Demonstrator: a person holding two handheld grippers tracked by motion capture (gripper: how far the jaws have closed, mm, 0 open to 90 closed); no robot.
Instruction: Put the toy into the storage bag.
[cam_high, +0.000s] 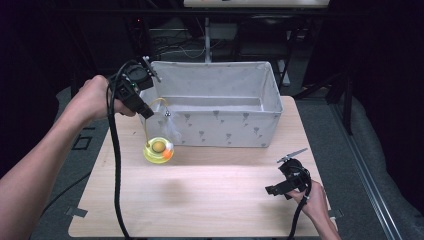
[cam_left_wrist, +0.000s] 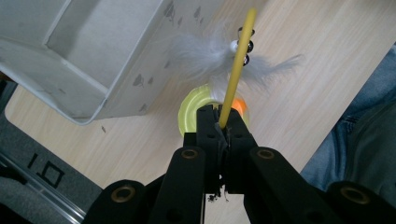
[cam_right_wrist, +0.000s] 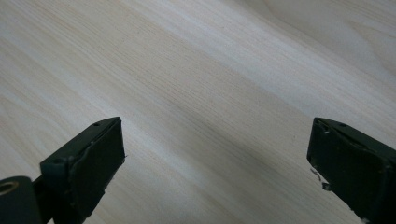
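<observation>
High view: the right gripper (cam_high: 276, 189), jaws spread and holding nothing, rests on the table (cam_high: 200, 200) at five o'clock. At ten o'clock the left gripper (cam_high: 148, 114) pinches the cat toy's (cam_high: 158, 148) yellow wand just outside the fabric bin (cam_high: 215, 125); placing it inside seems left. The toy's base is blurred.

Overhead camera; two close claw-mounted cameras

The left gripper (cam_high: 148, 114) holds a yellow wand (cam_high: 148, 125) with feathers (cam_high: 173, 127) above a yellow dish (cam_high: 158, 150), beside the grey box (cam_high: 220, 131), while the right gripper (cam_high: 276, 189) rests near the table (cam_high: 210, 200) edge.
</observation>
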